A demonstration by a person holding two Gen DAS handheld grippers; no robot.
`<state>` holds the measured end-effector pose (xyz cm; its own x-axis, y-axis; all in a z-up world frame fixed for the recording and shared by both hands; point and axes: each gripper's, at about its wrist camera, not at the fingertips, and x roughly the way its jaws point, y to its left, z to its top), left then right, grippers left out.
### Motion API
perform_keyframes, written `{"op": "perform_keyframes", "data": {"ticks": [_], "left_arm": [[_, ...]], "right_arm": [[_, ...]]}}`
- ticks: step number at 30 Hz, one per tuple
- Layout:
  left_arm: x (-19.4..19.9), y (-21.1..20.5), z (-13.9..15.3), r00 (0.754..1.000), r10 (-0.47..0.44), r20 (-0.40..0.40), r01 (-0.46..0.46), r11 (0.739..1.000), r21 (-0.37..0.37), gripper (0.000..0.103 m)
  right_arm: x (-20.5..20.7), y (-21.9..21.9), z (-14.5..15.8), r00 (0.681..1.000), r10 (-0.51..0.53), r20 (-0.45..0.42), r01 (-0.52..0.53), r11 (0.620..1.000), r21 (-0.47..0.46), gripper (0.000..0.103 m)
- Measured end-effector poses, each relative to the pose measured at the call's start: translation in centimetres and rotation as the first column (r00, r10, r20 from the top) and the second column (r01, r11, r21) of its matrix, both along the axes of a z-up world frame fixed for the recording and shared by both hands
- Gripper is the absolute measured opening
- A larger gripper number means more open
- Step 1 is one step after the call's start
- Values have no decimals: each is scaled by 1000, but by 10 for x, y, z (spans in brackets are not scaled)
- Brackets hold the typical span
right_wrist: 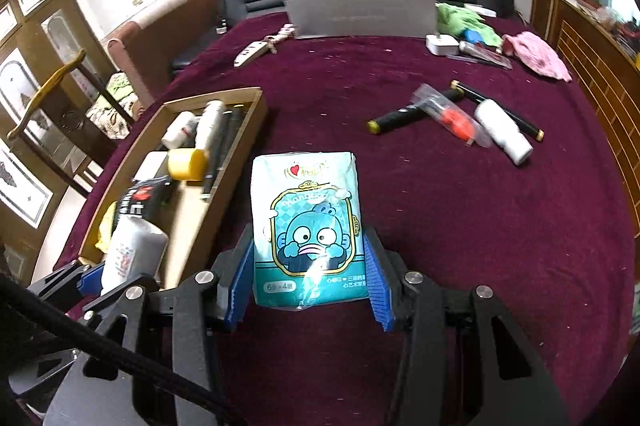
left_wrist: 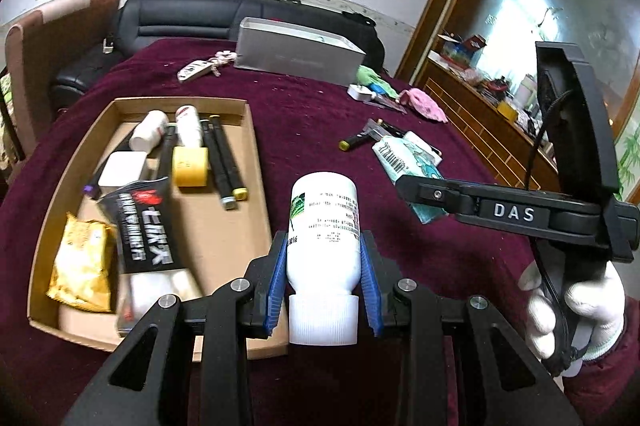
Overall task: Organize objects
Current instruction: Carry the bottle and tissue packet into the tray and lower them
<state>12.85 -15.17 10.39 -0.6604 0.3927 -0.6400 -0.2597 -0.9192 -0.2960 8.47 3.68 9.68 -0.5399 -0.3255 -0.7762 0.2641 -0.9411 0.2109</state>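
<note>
Left tool (left_wrist: 323, 280) has its blue pads clamped on a white plastic bottle with a ribbed cap (left_wrist: 324, 238), cap toward the camera, base pointing to twelve o'clock, lifted above the maroon-covered desk (left_wrist: 312, 114). At ten o'clock of that bottle lies the shallow brown cardboard tray (left_wrist: 248, 130), already carrying two small white bottles, dark marker pens, a yellow roll (left_wrist: 191, 166), a black-and-white tube (left_wrist: 150, 230) and a yellow snack packet (left_wrist: 82, 266).

Over to the right tool (right_wrist: 310, 280): pads pressed on both sides of a teal tissue pack printed with a blue cartoon fish (right_wrist: 308, 230), held upright off the cloth. In this view the tray sits at ten o'clock of the pack, and the left tool's bottle shows low at eight o'clock.

Out at two o'clock on the cloth: a black marker with a yellow end (right_wrist: 400, 120), a clear sachet with something orange inside (right_wrist: 454, 120) and a white cylindrical bottle lying on its side (right_wrist: 504, 136). A gloved hand (left_wrist: 576, 310) grips the right tool's handle. At twelve o'clock stands a grey open box (right_wrist: 362, 10).
</note>
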Motion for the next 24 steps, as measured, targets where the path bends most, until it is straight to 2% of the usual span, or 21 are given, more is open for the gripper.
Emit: {"op": "perform_keyframes", "data": {"ticks": [14,20,24], "left_arm": [[-23,-72,-8,985,173,12,-174,984,46,29],[-41,-84,-19,979,200,35,-200,979,27,29],[-57,-92,-28,975,210,68,-213,977,32,29]], "right_arm": [[-2,-48,-2,996,75,39,-71,994,-79,48],[-11,-69,-12,989,112,100,-96,983,-157,48],[-12,-92,-17,983,144,113,-128,982,-142,48]]}}
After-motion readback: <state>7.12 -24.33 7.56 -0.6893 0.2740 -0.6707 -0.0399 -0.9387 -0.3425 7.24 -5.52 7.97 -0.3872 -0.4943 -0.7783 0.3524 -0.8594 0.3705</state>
